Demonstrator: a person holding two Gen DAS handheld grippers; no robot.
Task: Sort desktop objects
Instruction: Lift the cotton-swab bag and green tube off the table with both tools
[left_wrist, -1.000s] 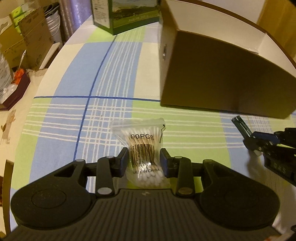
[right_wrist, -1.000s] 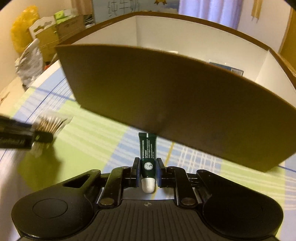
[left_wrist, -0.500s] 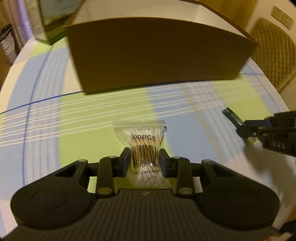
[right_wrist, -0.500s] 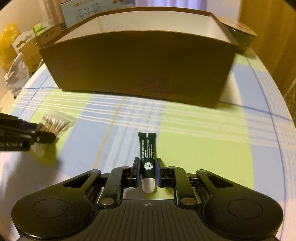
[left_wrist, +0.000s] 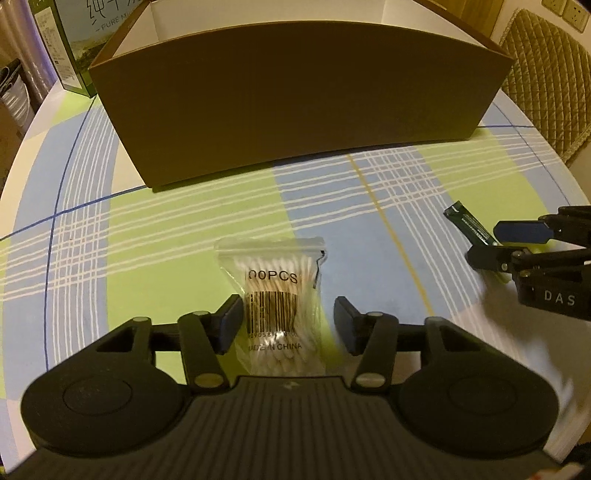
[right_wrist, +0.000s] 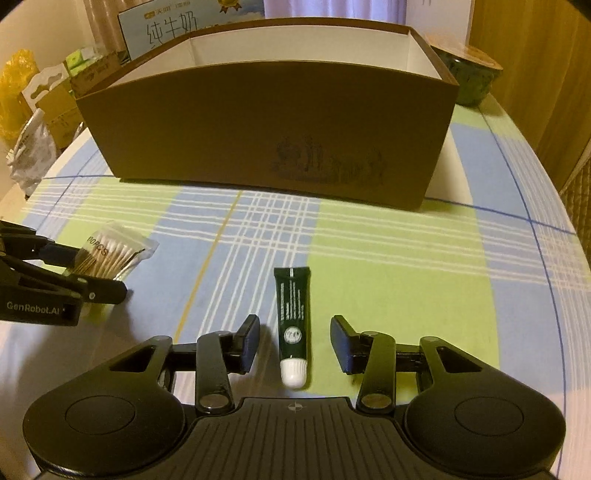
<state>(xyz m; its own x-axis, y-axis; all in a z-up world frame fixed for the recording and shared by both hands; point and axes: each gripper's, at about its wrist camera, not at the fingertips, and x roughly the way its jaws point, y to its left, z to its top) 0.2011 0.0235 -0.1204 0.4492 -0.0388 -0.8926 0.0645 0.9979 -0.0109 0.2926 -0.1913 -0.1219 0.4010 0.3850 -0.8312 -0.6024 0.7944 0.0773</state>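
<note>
A clear bag of cotton swabs (left_wrist: 282, 299) lies on the checked tablecloth between the spread fingers of my left gripper (left_wrist: 286, 326), which is open; the left finger is close to the bag. The bag also shows in the right wrist view (right_wrist: 110, 254). A dark green tube with a white cap (right_wrist: 293, 325) lies on the cloth between the spread fingers of my right gripper (right_wrist: 294, 345), which is open and clear of it. The tube also shows in the left wrist view (left_wrist: 469, 225). A brown cardboard box (right_wrist: 266, 129) with a white inside stands behind both; its contents are hidden.
A milk carton (left_wrist: 72, 44) stands at the box's left rear. A round green container (right_wrist: 469, 79) stands behind the box at right. A woven chair (left_wrist: 546, 74) is off the table's right edge. Boxes and bags (right_wrist: 40, 110) sit off the left edge.
Both grippers have opened and let go: the swab bag and the tube now lie on the cloth. Both grippers have swung round to face the box's long side from further back.
</note>
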